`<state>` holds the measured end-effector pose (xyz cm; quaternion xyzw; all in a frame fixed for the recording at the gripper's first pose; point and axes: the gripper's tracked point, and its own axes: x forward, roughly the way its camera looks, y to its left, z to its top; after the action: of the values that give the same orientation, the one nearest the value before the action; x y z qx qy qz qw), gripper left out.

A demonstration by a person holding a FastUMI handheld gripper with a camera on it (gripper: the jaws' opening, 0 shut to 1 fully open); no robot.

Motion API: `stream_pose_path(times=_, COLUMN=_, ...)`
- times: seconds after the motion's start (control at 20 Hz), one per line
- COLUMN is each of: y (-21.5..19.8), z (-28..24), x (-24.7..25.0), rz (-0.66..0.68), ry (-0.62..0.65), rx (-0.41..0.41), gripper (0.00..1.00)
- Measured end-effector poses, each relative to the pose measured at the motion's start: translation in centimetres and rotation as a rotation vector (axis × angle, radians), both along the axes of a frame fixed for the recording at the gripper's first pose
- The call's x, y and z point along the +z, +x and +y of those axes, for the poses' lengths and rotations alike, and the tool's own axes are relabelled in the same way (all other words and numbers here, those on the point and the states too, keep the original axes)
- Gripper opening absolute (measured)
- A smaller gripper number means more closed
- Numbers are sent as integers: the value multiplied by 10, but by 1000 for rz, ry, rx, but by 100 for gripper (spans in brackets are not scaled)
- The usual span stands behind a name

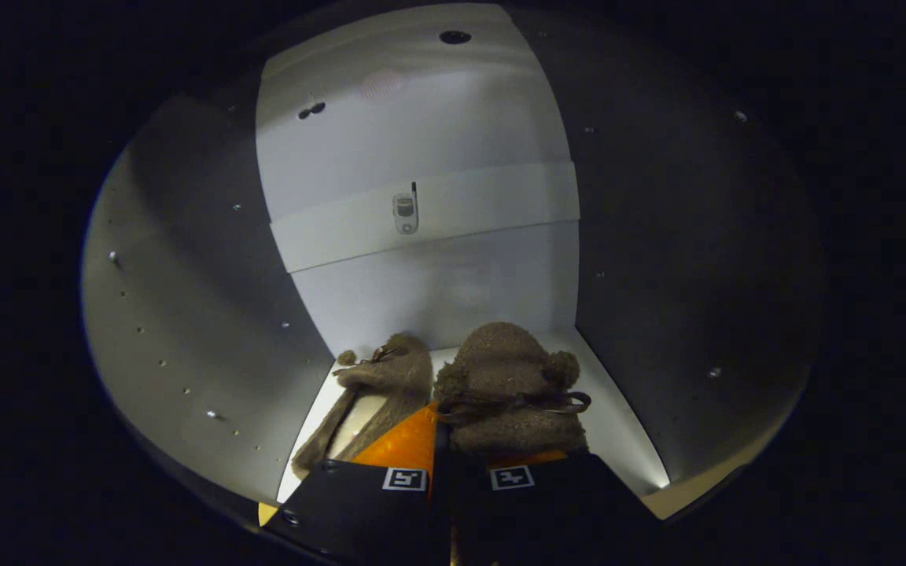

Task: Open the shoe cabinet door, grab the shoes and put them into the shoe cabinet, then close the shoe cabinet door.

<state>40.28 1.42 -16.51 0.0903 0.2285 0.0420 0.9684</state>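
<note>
I am looking into the white shoe cabinet [421, 134]. Two brown fuzzy shoes with dark laces sit side by side on its floor [618, 428], toes toward the back wall. The left shoe [378, 381] lies just ahead of my left finger, its pale inside showing. The right shoe [508, 369] rests against my right finger. My gripper [439, 444] has its fingers close together, pinching the right shoe's inner rear edge. The heel of that shoe is hidden behind the fingers.
Grey side walls with rows of small holes stand on the left [201, 275] and on the right [681, 275]. A white crosspiece [500, 200] runs across the back wall, with a small fitting [405, 212] on it. The cabinet's front edge [689, 491] lies beside my fingers.
</note>
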Motion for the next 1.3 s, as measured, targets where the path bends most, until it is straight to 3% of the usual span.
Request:
stream_pose_path(times=0.35, y=42, z=5, x=-25, rz=35, ry=-66, rx=12, gripper=14)
stream_pose_path(times=0.7, y=45, z=8, x=-39, rz=81, ry=-107, rx=10, gripper=15)
stream_pose_path(times=0.8, y=42, z=8, x=-38, rz=86, ry=-116, rx=10, gripper=19)
stream_pose_path(times=0.9, y=33, z=9, x=-31, rz=82, ry=-120, rx=13, gripper=31)
stream_pose_path(times=1.15, y=0, z=12, x=-10, rz=43, ry=-107, rx=44, gripper=86)
stream_pose_path(times=1.3, y=-26, z=7, x=13, rz=-26, ry=-90, rx=40, gripper=99)
